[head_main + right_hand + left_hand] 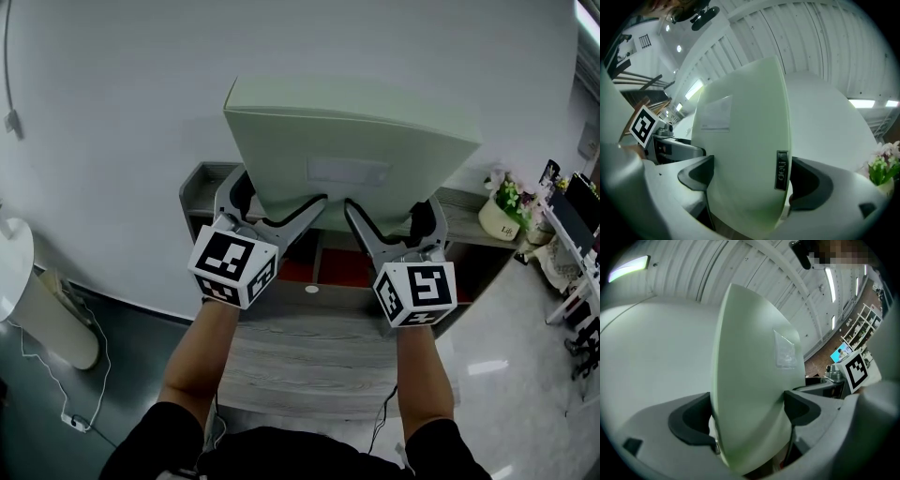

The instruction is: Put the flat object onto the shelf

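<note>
The pale green flat object (352,155) is held in the air over the grey shelf (199,187). Its lower edge is clamped by the left gripper (274,208) and the right gripper (392,217).

Bright, even light from ceiling strips (629,267); glare on floor (487,367). Gripper views bend, corners dark; my flat object (750,394) blurs close up.

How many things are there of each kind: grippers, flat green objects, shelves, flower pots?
grippers: 2, left gripper and right gripper
flat green object: 1, held by both
shelf: 1
flower pot: 1
total: 5
</note>
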Action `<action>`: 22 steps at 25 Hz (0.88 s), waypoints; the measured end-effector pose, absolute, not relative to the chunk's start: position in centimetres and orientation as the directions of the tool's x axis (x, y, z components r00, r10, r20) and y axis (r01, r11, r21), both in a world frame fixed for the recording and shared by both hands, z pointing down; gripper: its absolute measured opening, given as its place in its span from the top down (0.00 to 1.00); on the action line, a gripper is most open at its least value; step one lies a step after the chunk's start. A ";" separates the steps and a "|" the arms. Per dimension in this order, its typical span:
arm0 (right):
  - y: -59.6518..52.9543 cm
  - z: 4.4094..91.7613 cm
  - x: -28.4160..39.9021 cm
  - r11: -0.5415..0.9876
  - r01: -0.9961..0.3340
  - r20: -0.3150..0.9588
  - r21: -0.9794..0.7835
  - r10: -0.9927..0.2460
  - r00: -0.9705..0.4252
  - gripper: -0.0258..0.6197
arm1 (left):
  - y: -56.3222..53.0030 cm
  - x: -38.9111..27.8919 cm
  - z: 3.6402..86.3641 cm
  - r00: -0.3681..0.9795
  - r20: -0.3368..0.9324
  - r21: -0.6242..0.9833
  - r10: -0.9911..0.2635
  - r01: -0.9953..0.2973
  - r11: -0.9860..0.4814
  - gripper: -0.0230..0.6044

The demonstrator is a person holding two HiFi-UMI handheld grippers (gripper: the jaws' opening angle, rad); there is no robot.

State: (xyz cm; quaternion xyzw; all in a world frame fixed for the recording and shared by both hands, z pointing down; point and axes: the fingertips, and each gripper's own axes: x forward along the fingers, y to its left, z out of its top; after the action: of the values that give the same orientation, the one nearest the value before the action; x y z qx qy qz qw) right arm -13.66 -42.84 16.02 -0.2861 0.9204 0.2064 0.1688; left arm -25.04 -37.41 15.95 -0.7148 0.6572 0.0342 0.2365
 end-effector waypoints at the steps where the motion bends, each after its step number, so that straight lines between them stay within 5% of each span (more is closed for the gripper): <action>1: -43.4 15.8 -13.9 0.753 -0.594 -0.426 0.283 -0.456 -0.781 0.22 | -37.9 -25.3 15.7 0.129 -0.355 -0.290 -0.926 -0.957 -0.022 0.20; 22: -53.7 16.1 -20.8 0.824 -0.540 -0.236 0.170 -0.498 -0.835 0.22 | -48.0 -32.3 16.2 0.061 -0.173 -0.158 -0.983 -0.987 -0.033 0.20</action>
State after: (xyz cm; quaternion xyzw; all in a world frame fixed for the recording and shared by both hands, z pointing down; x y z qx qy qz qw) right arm -20.79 -53.71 16.14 -0.2729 0.9508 0.1153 0.0908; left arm -32.30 -47.99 16.24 -0.7187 0.6853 0.0079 0.1176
